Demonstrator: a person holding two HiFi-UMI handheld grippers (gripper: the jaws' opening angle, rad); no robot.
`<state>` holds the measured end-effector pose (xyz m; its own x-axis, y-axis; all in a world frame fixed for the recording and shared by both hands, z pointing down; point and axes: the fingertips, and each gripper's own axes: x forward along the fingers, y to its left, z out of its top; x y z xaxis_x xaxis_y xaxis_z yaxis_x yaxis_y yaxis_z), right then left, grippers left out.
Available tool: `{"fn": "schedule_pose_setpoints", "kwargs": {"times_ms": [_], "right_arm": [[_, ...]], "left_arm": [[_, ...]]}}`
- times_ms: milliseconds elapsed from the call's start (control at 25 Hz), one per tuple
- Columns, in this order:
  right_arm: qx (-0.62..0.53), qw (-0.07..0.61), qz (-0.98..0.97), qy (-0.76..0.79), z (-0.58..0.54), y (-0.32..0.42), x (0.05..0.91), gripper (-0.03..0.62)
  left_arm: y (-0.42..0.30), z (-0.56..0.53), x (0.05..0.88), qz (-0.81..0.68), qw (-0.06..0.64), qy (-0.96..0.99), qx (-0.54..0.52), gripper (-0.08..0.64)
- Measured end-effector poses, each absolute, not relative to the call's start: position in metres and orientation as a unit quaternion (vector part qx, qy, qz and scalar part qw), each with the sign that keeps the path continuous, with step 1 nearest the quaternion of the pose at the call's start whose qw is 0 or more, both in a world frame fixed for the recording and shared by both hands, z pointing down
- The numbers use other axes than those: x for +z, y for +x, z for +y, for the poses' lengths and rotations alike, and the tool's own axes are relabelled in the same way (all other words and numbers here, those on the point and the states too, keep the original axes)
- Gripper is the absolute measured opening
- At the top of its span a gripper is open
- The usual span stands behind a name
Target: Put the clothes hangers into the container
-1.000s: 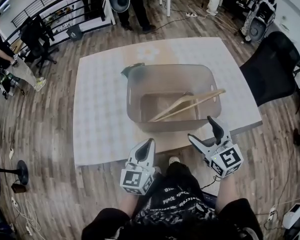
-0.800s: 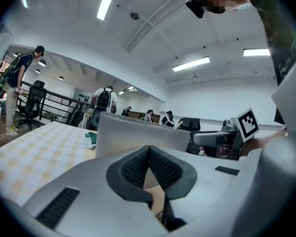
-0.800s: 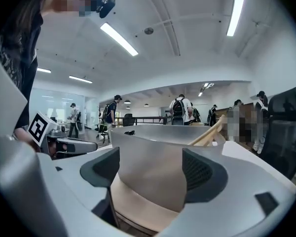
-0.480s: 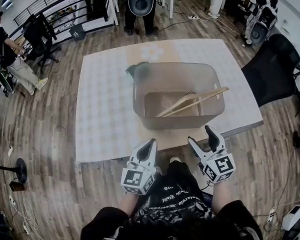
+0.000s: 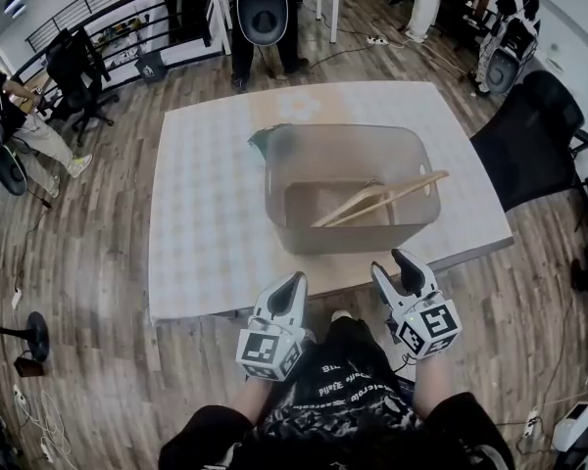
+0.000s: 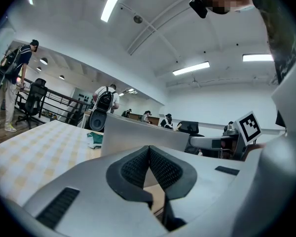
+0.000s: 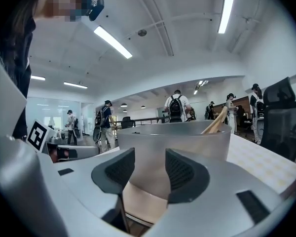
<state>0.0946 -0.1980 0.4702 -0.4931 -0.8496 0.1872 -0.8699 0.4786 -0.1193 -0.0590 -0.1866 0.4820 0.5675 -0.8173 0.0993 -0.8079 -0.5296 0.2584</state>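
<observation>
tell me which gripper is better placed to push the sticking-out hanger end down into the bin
Right, probably. The hanger end rises past the right rim of the bin, the side where the right gripper sits, its empty jaws closing. The left gripper, shut, sits farther left.

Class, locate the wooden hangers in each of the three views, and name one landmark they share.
Head view: wooden hangers lie slanted inside the container, right of centre.
Left gripper view: not visible; only the container's wall shows.
Right gripper view: their ends poke above the rim, right of centre.
Shared landmark: the container.
</observation>
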Motion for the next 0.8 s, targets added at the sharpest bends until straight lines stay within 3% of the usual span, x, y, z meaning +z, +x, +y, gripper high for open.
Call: {"fn": "schedule_pose_setpoints", "kwargs": {"times_ms": [360,440,560,800], "right_arm": [[0.128,-0.005,-0.861,0.493,-0.199,0.091,0.456,0.080],[0.123,-0.002,-0.857,0.501,-0.199,0.092,0.455,0.072],[0.109,0.002,-0.857,0.504,-0.198,0.092,0.452,0.011],[0.071,0.067,-0.847,0.523,-0.197,0.092,0.462,0.009]], "left_arm": [[-0.056,-0.188,0.484,-0.445,0.151,0.882,-0.025,0.020],[-0.055,-0.190,0.484,-0.442,0.152,0.884,-0.029,0.020],[-0.054,-0.191,0.483,-0.437,0.153,0.886,-0.033,0.020],[-0.052,-0.194,0.485,-0.433,0.158,0.887,-0.027,0.020]]}}
